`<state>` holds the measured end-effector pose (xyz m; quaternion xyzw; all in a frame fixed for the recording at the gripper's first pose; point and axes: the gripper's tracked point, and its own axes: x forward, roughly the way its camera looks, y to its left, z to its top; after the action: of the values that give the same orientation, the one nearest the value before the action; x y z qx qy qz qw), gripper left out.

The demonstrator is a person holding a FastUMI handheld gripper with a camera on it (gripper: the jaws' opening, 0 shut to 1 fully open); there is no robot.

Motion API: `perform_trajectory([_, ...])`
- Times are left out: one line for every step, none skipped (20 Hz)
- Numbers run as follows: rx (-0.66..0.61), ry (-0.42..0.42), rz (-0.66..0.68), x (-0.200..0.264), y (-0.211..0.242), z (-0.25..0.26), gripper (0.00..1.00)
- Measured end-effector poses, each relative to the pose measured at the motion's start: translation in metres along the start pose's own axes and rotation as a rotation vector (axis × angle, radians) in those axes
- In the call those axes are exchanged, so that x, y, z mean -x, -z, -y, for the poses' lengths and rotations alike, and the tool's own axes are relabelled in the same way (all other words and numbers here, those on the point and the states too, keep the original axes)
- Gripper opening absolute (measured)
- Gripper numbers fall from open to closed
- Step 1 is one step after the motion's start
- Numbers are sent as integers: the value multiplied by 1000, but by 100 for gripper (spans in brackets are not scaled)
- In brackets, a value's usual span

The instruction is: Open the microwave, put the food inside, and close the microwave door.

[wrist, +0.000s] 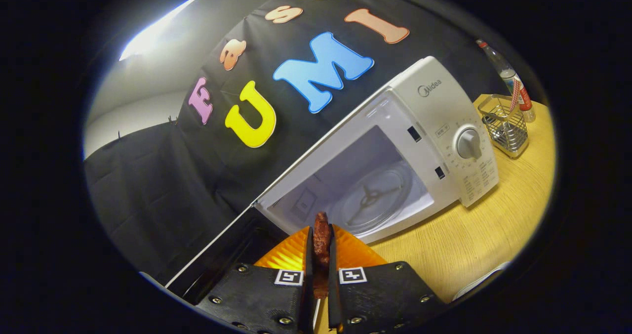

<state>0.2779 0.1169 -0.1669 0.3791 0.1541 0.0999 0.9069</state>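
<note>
A white microwave (444, 111) stands on the wooden table, seen tilted, with its door (217, 260) swung open to the left. Inside, the glass turntable (370, 198) lies bare. My gripper (321, 240) is shut on a reddish-brown piece of food (322, 235), held upright between both fingers. The food hangs just in front of the cavity's lower edge, near its left side, above the open door.
To the right of the microwave stand a wire mesh basket (506, 126) and a clear bottle (513, 82) with a red label. The wooden table (474, 240) spreads out in front of the microwave. A white object (481, 279) lies at the table's near edge.
</note>
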Motion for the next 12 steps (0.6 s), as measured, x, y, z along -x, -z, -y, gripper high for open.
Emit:
perform_trajectory([26,12,14,-6,1,0,12])
perform_trajectory([54,26,25,-16,1,0,12])
perform_trajectory([74,40,30,-25,3,2,12])
perform_trajectory([81,58,29,-35,5,5,12])
perform_trajectory([80,71,26,-45,8,7,12])
perform_trajectory([74,81,35,-54,6,9,12])
perform_trajectory([77,95,48,-63,3,12,12])
perform_trajectory([87,110,64,-73,-3,16,12])
perform_trajectory([95,129,77,-84,-6,22,12])
perform_trajectory([94,143,80,-94,-9,26,12])
perform_trajectory([86,149,85,-102,-10,29,12])
perform_trajectory([78,154,87,-110,-11,32,12])
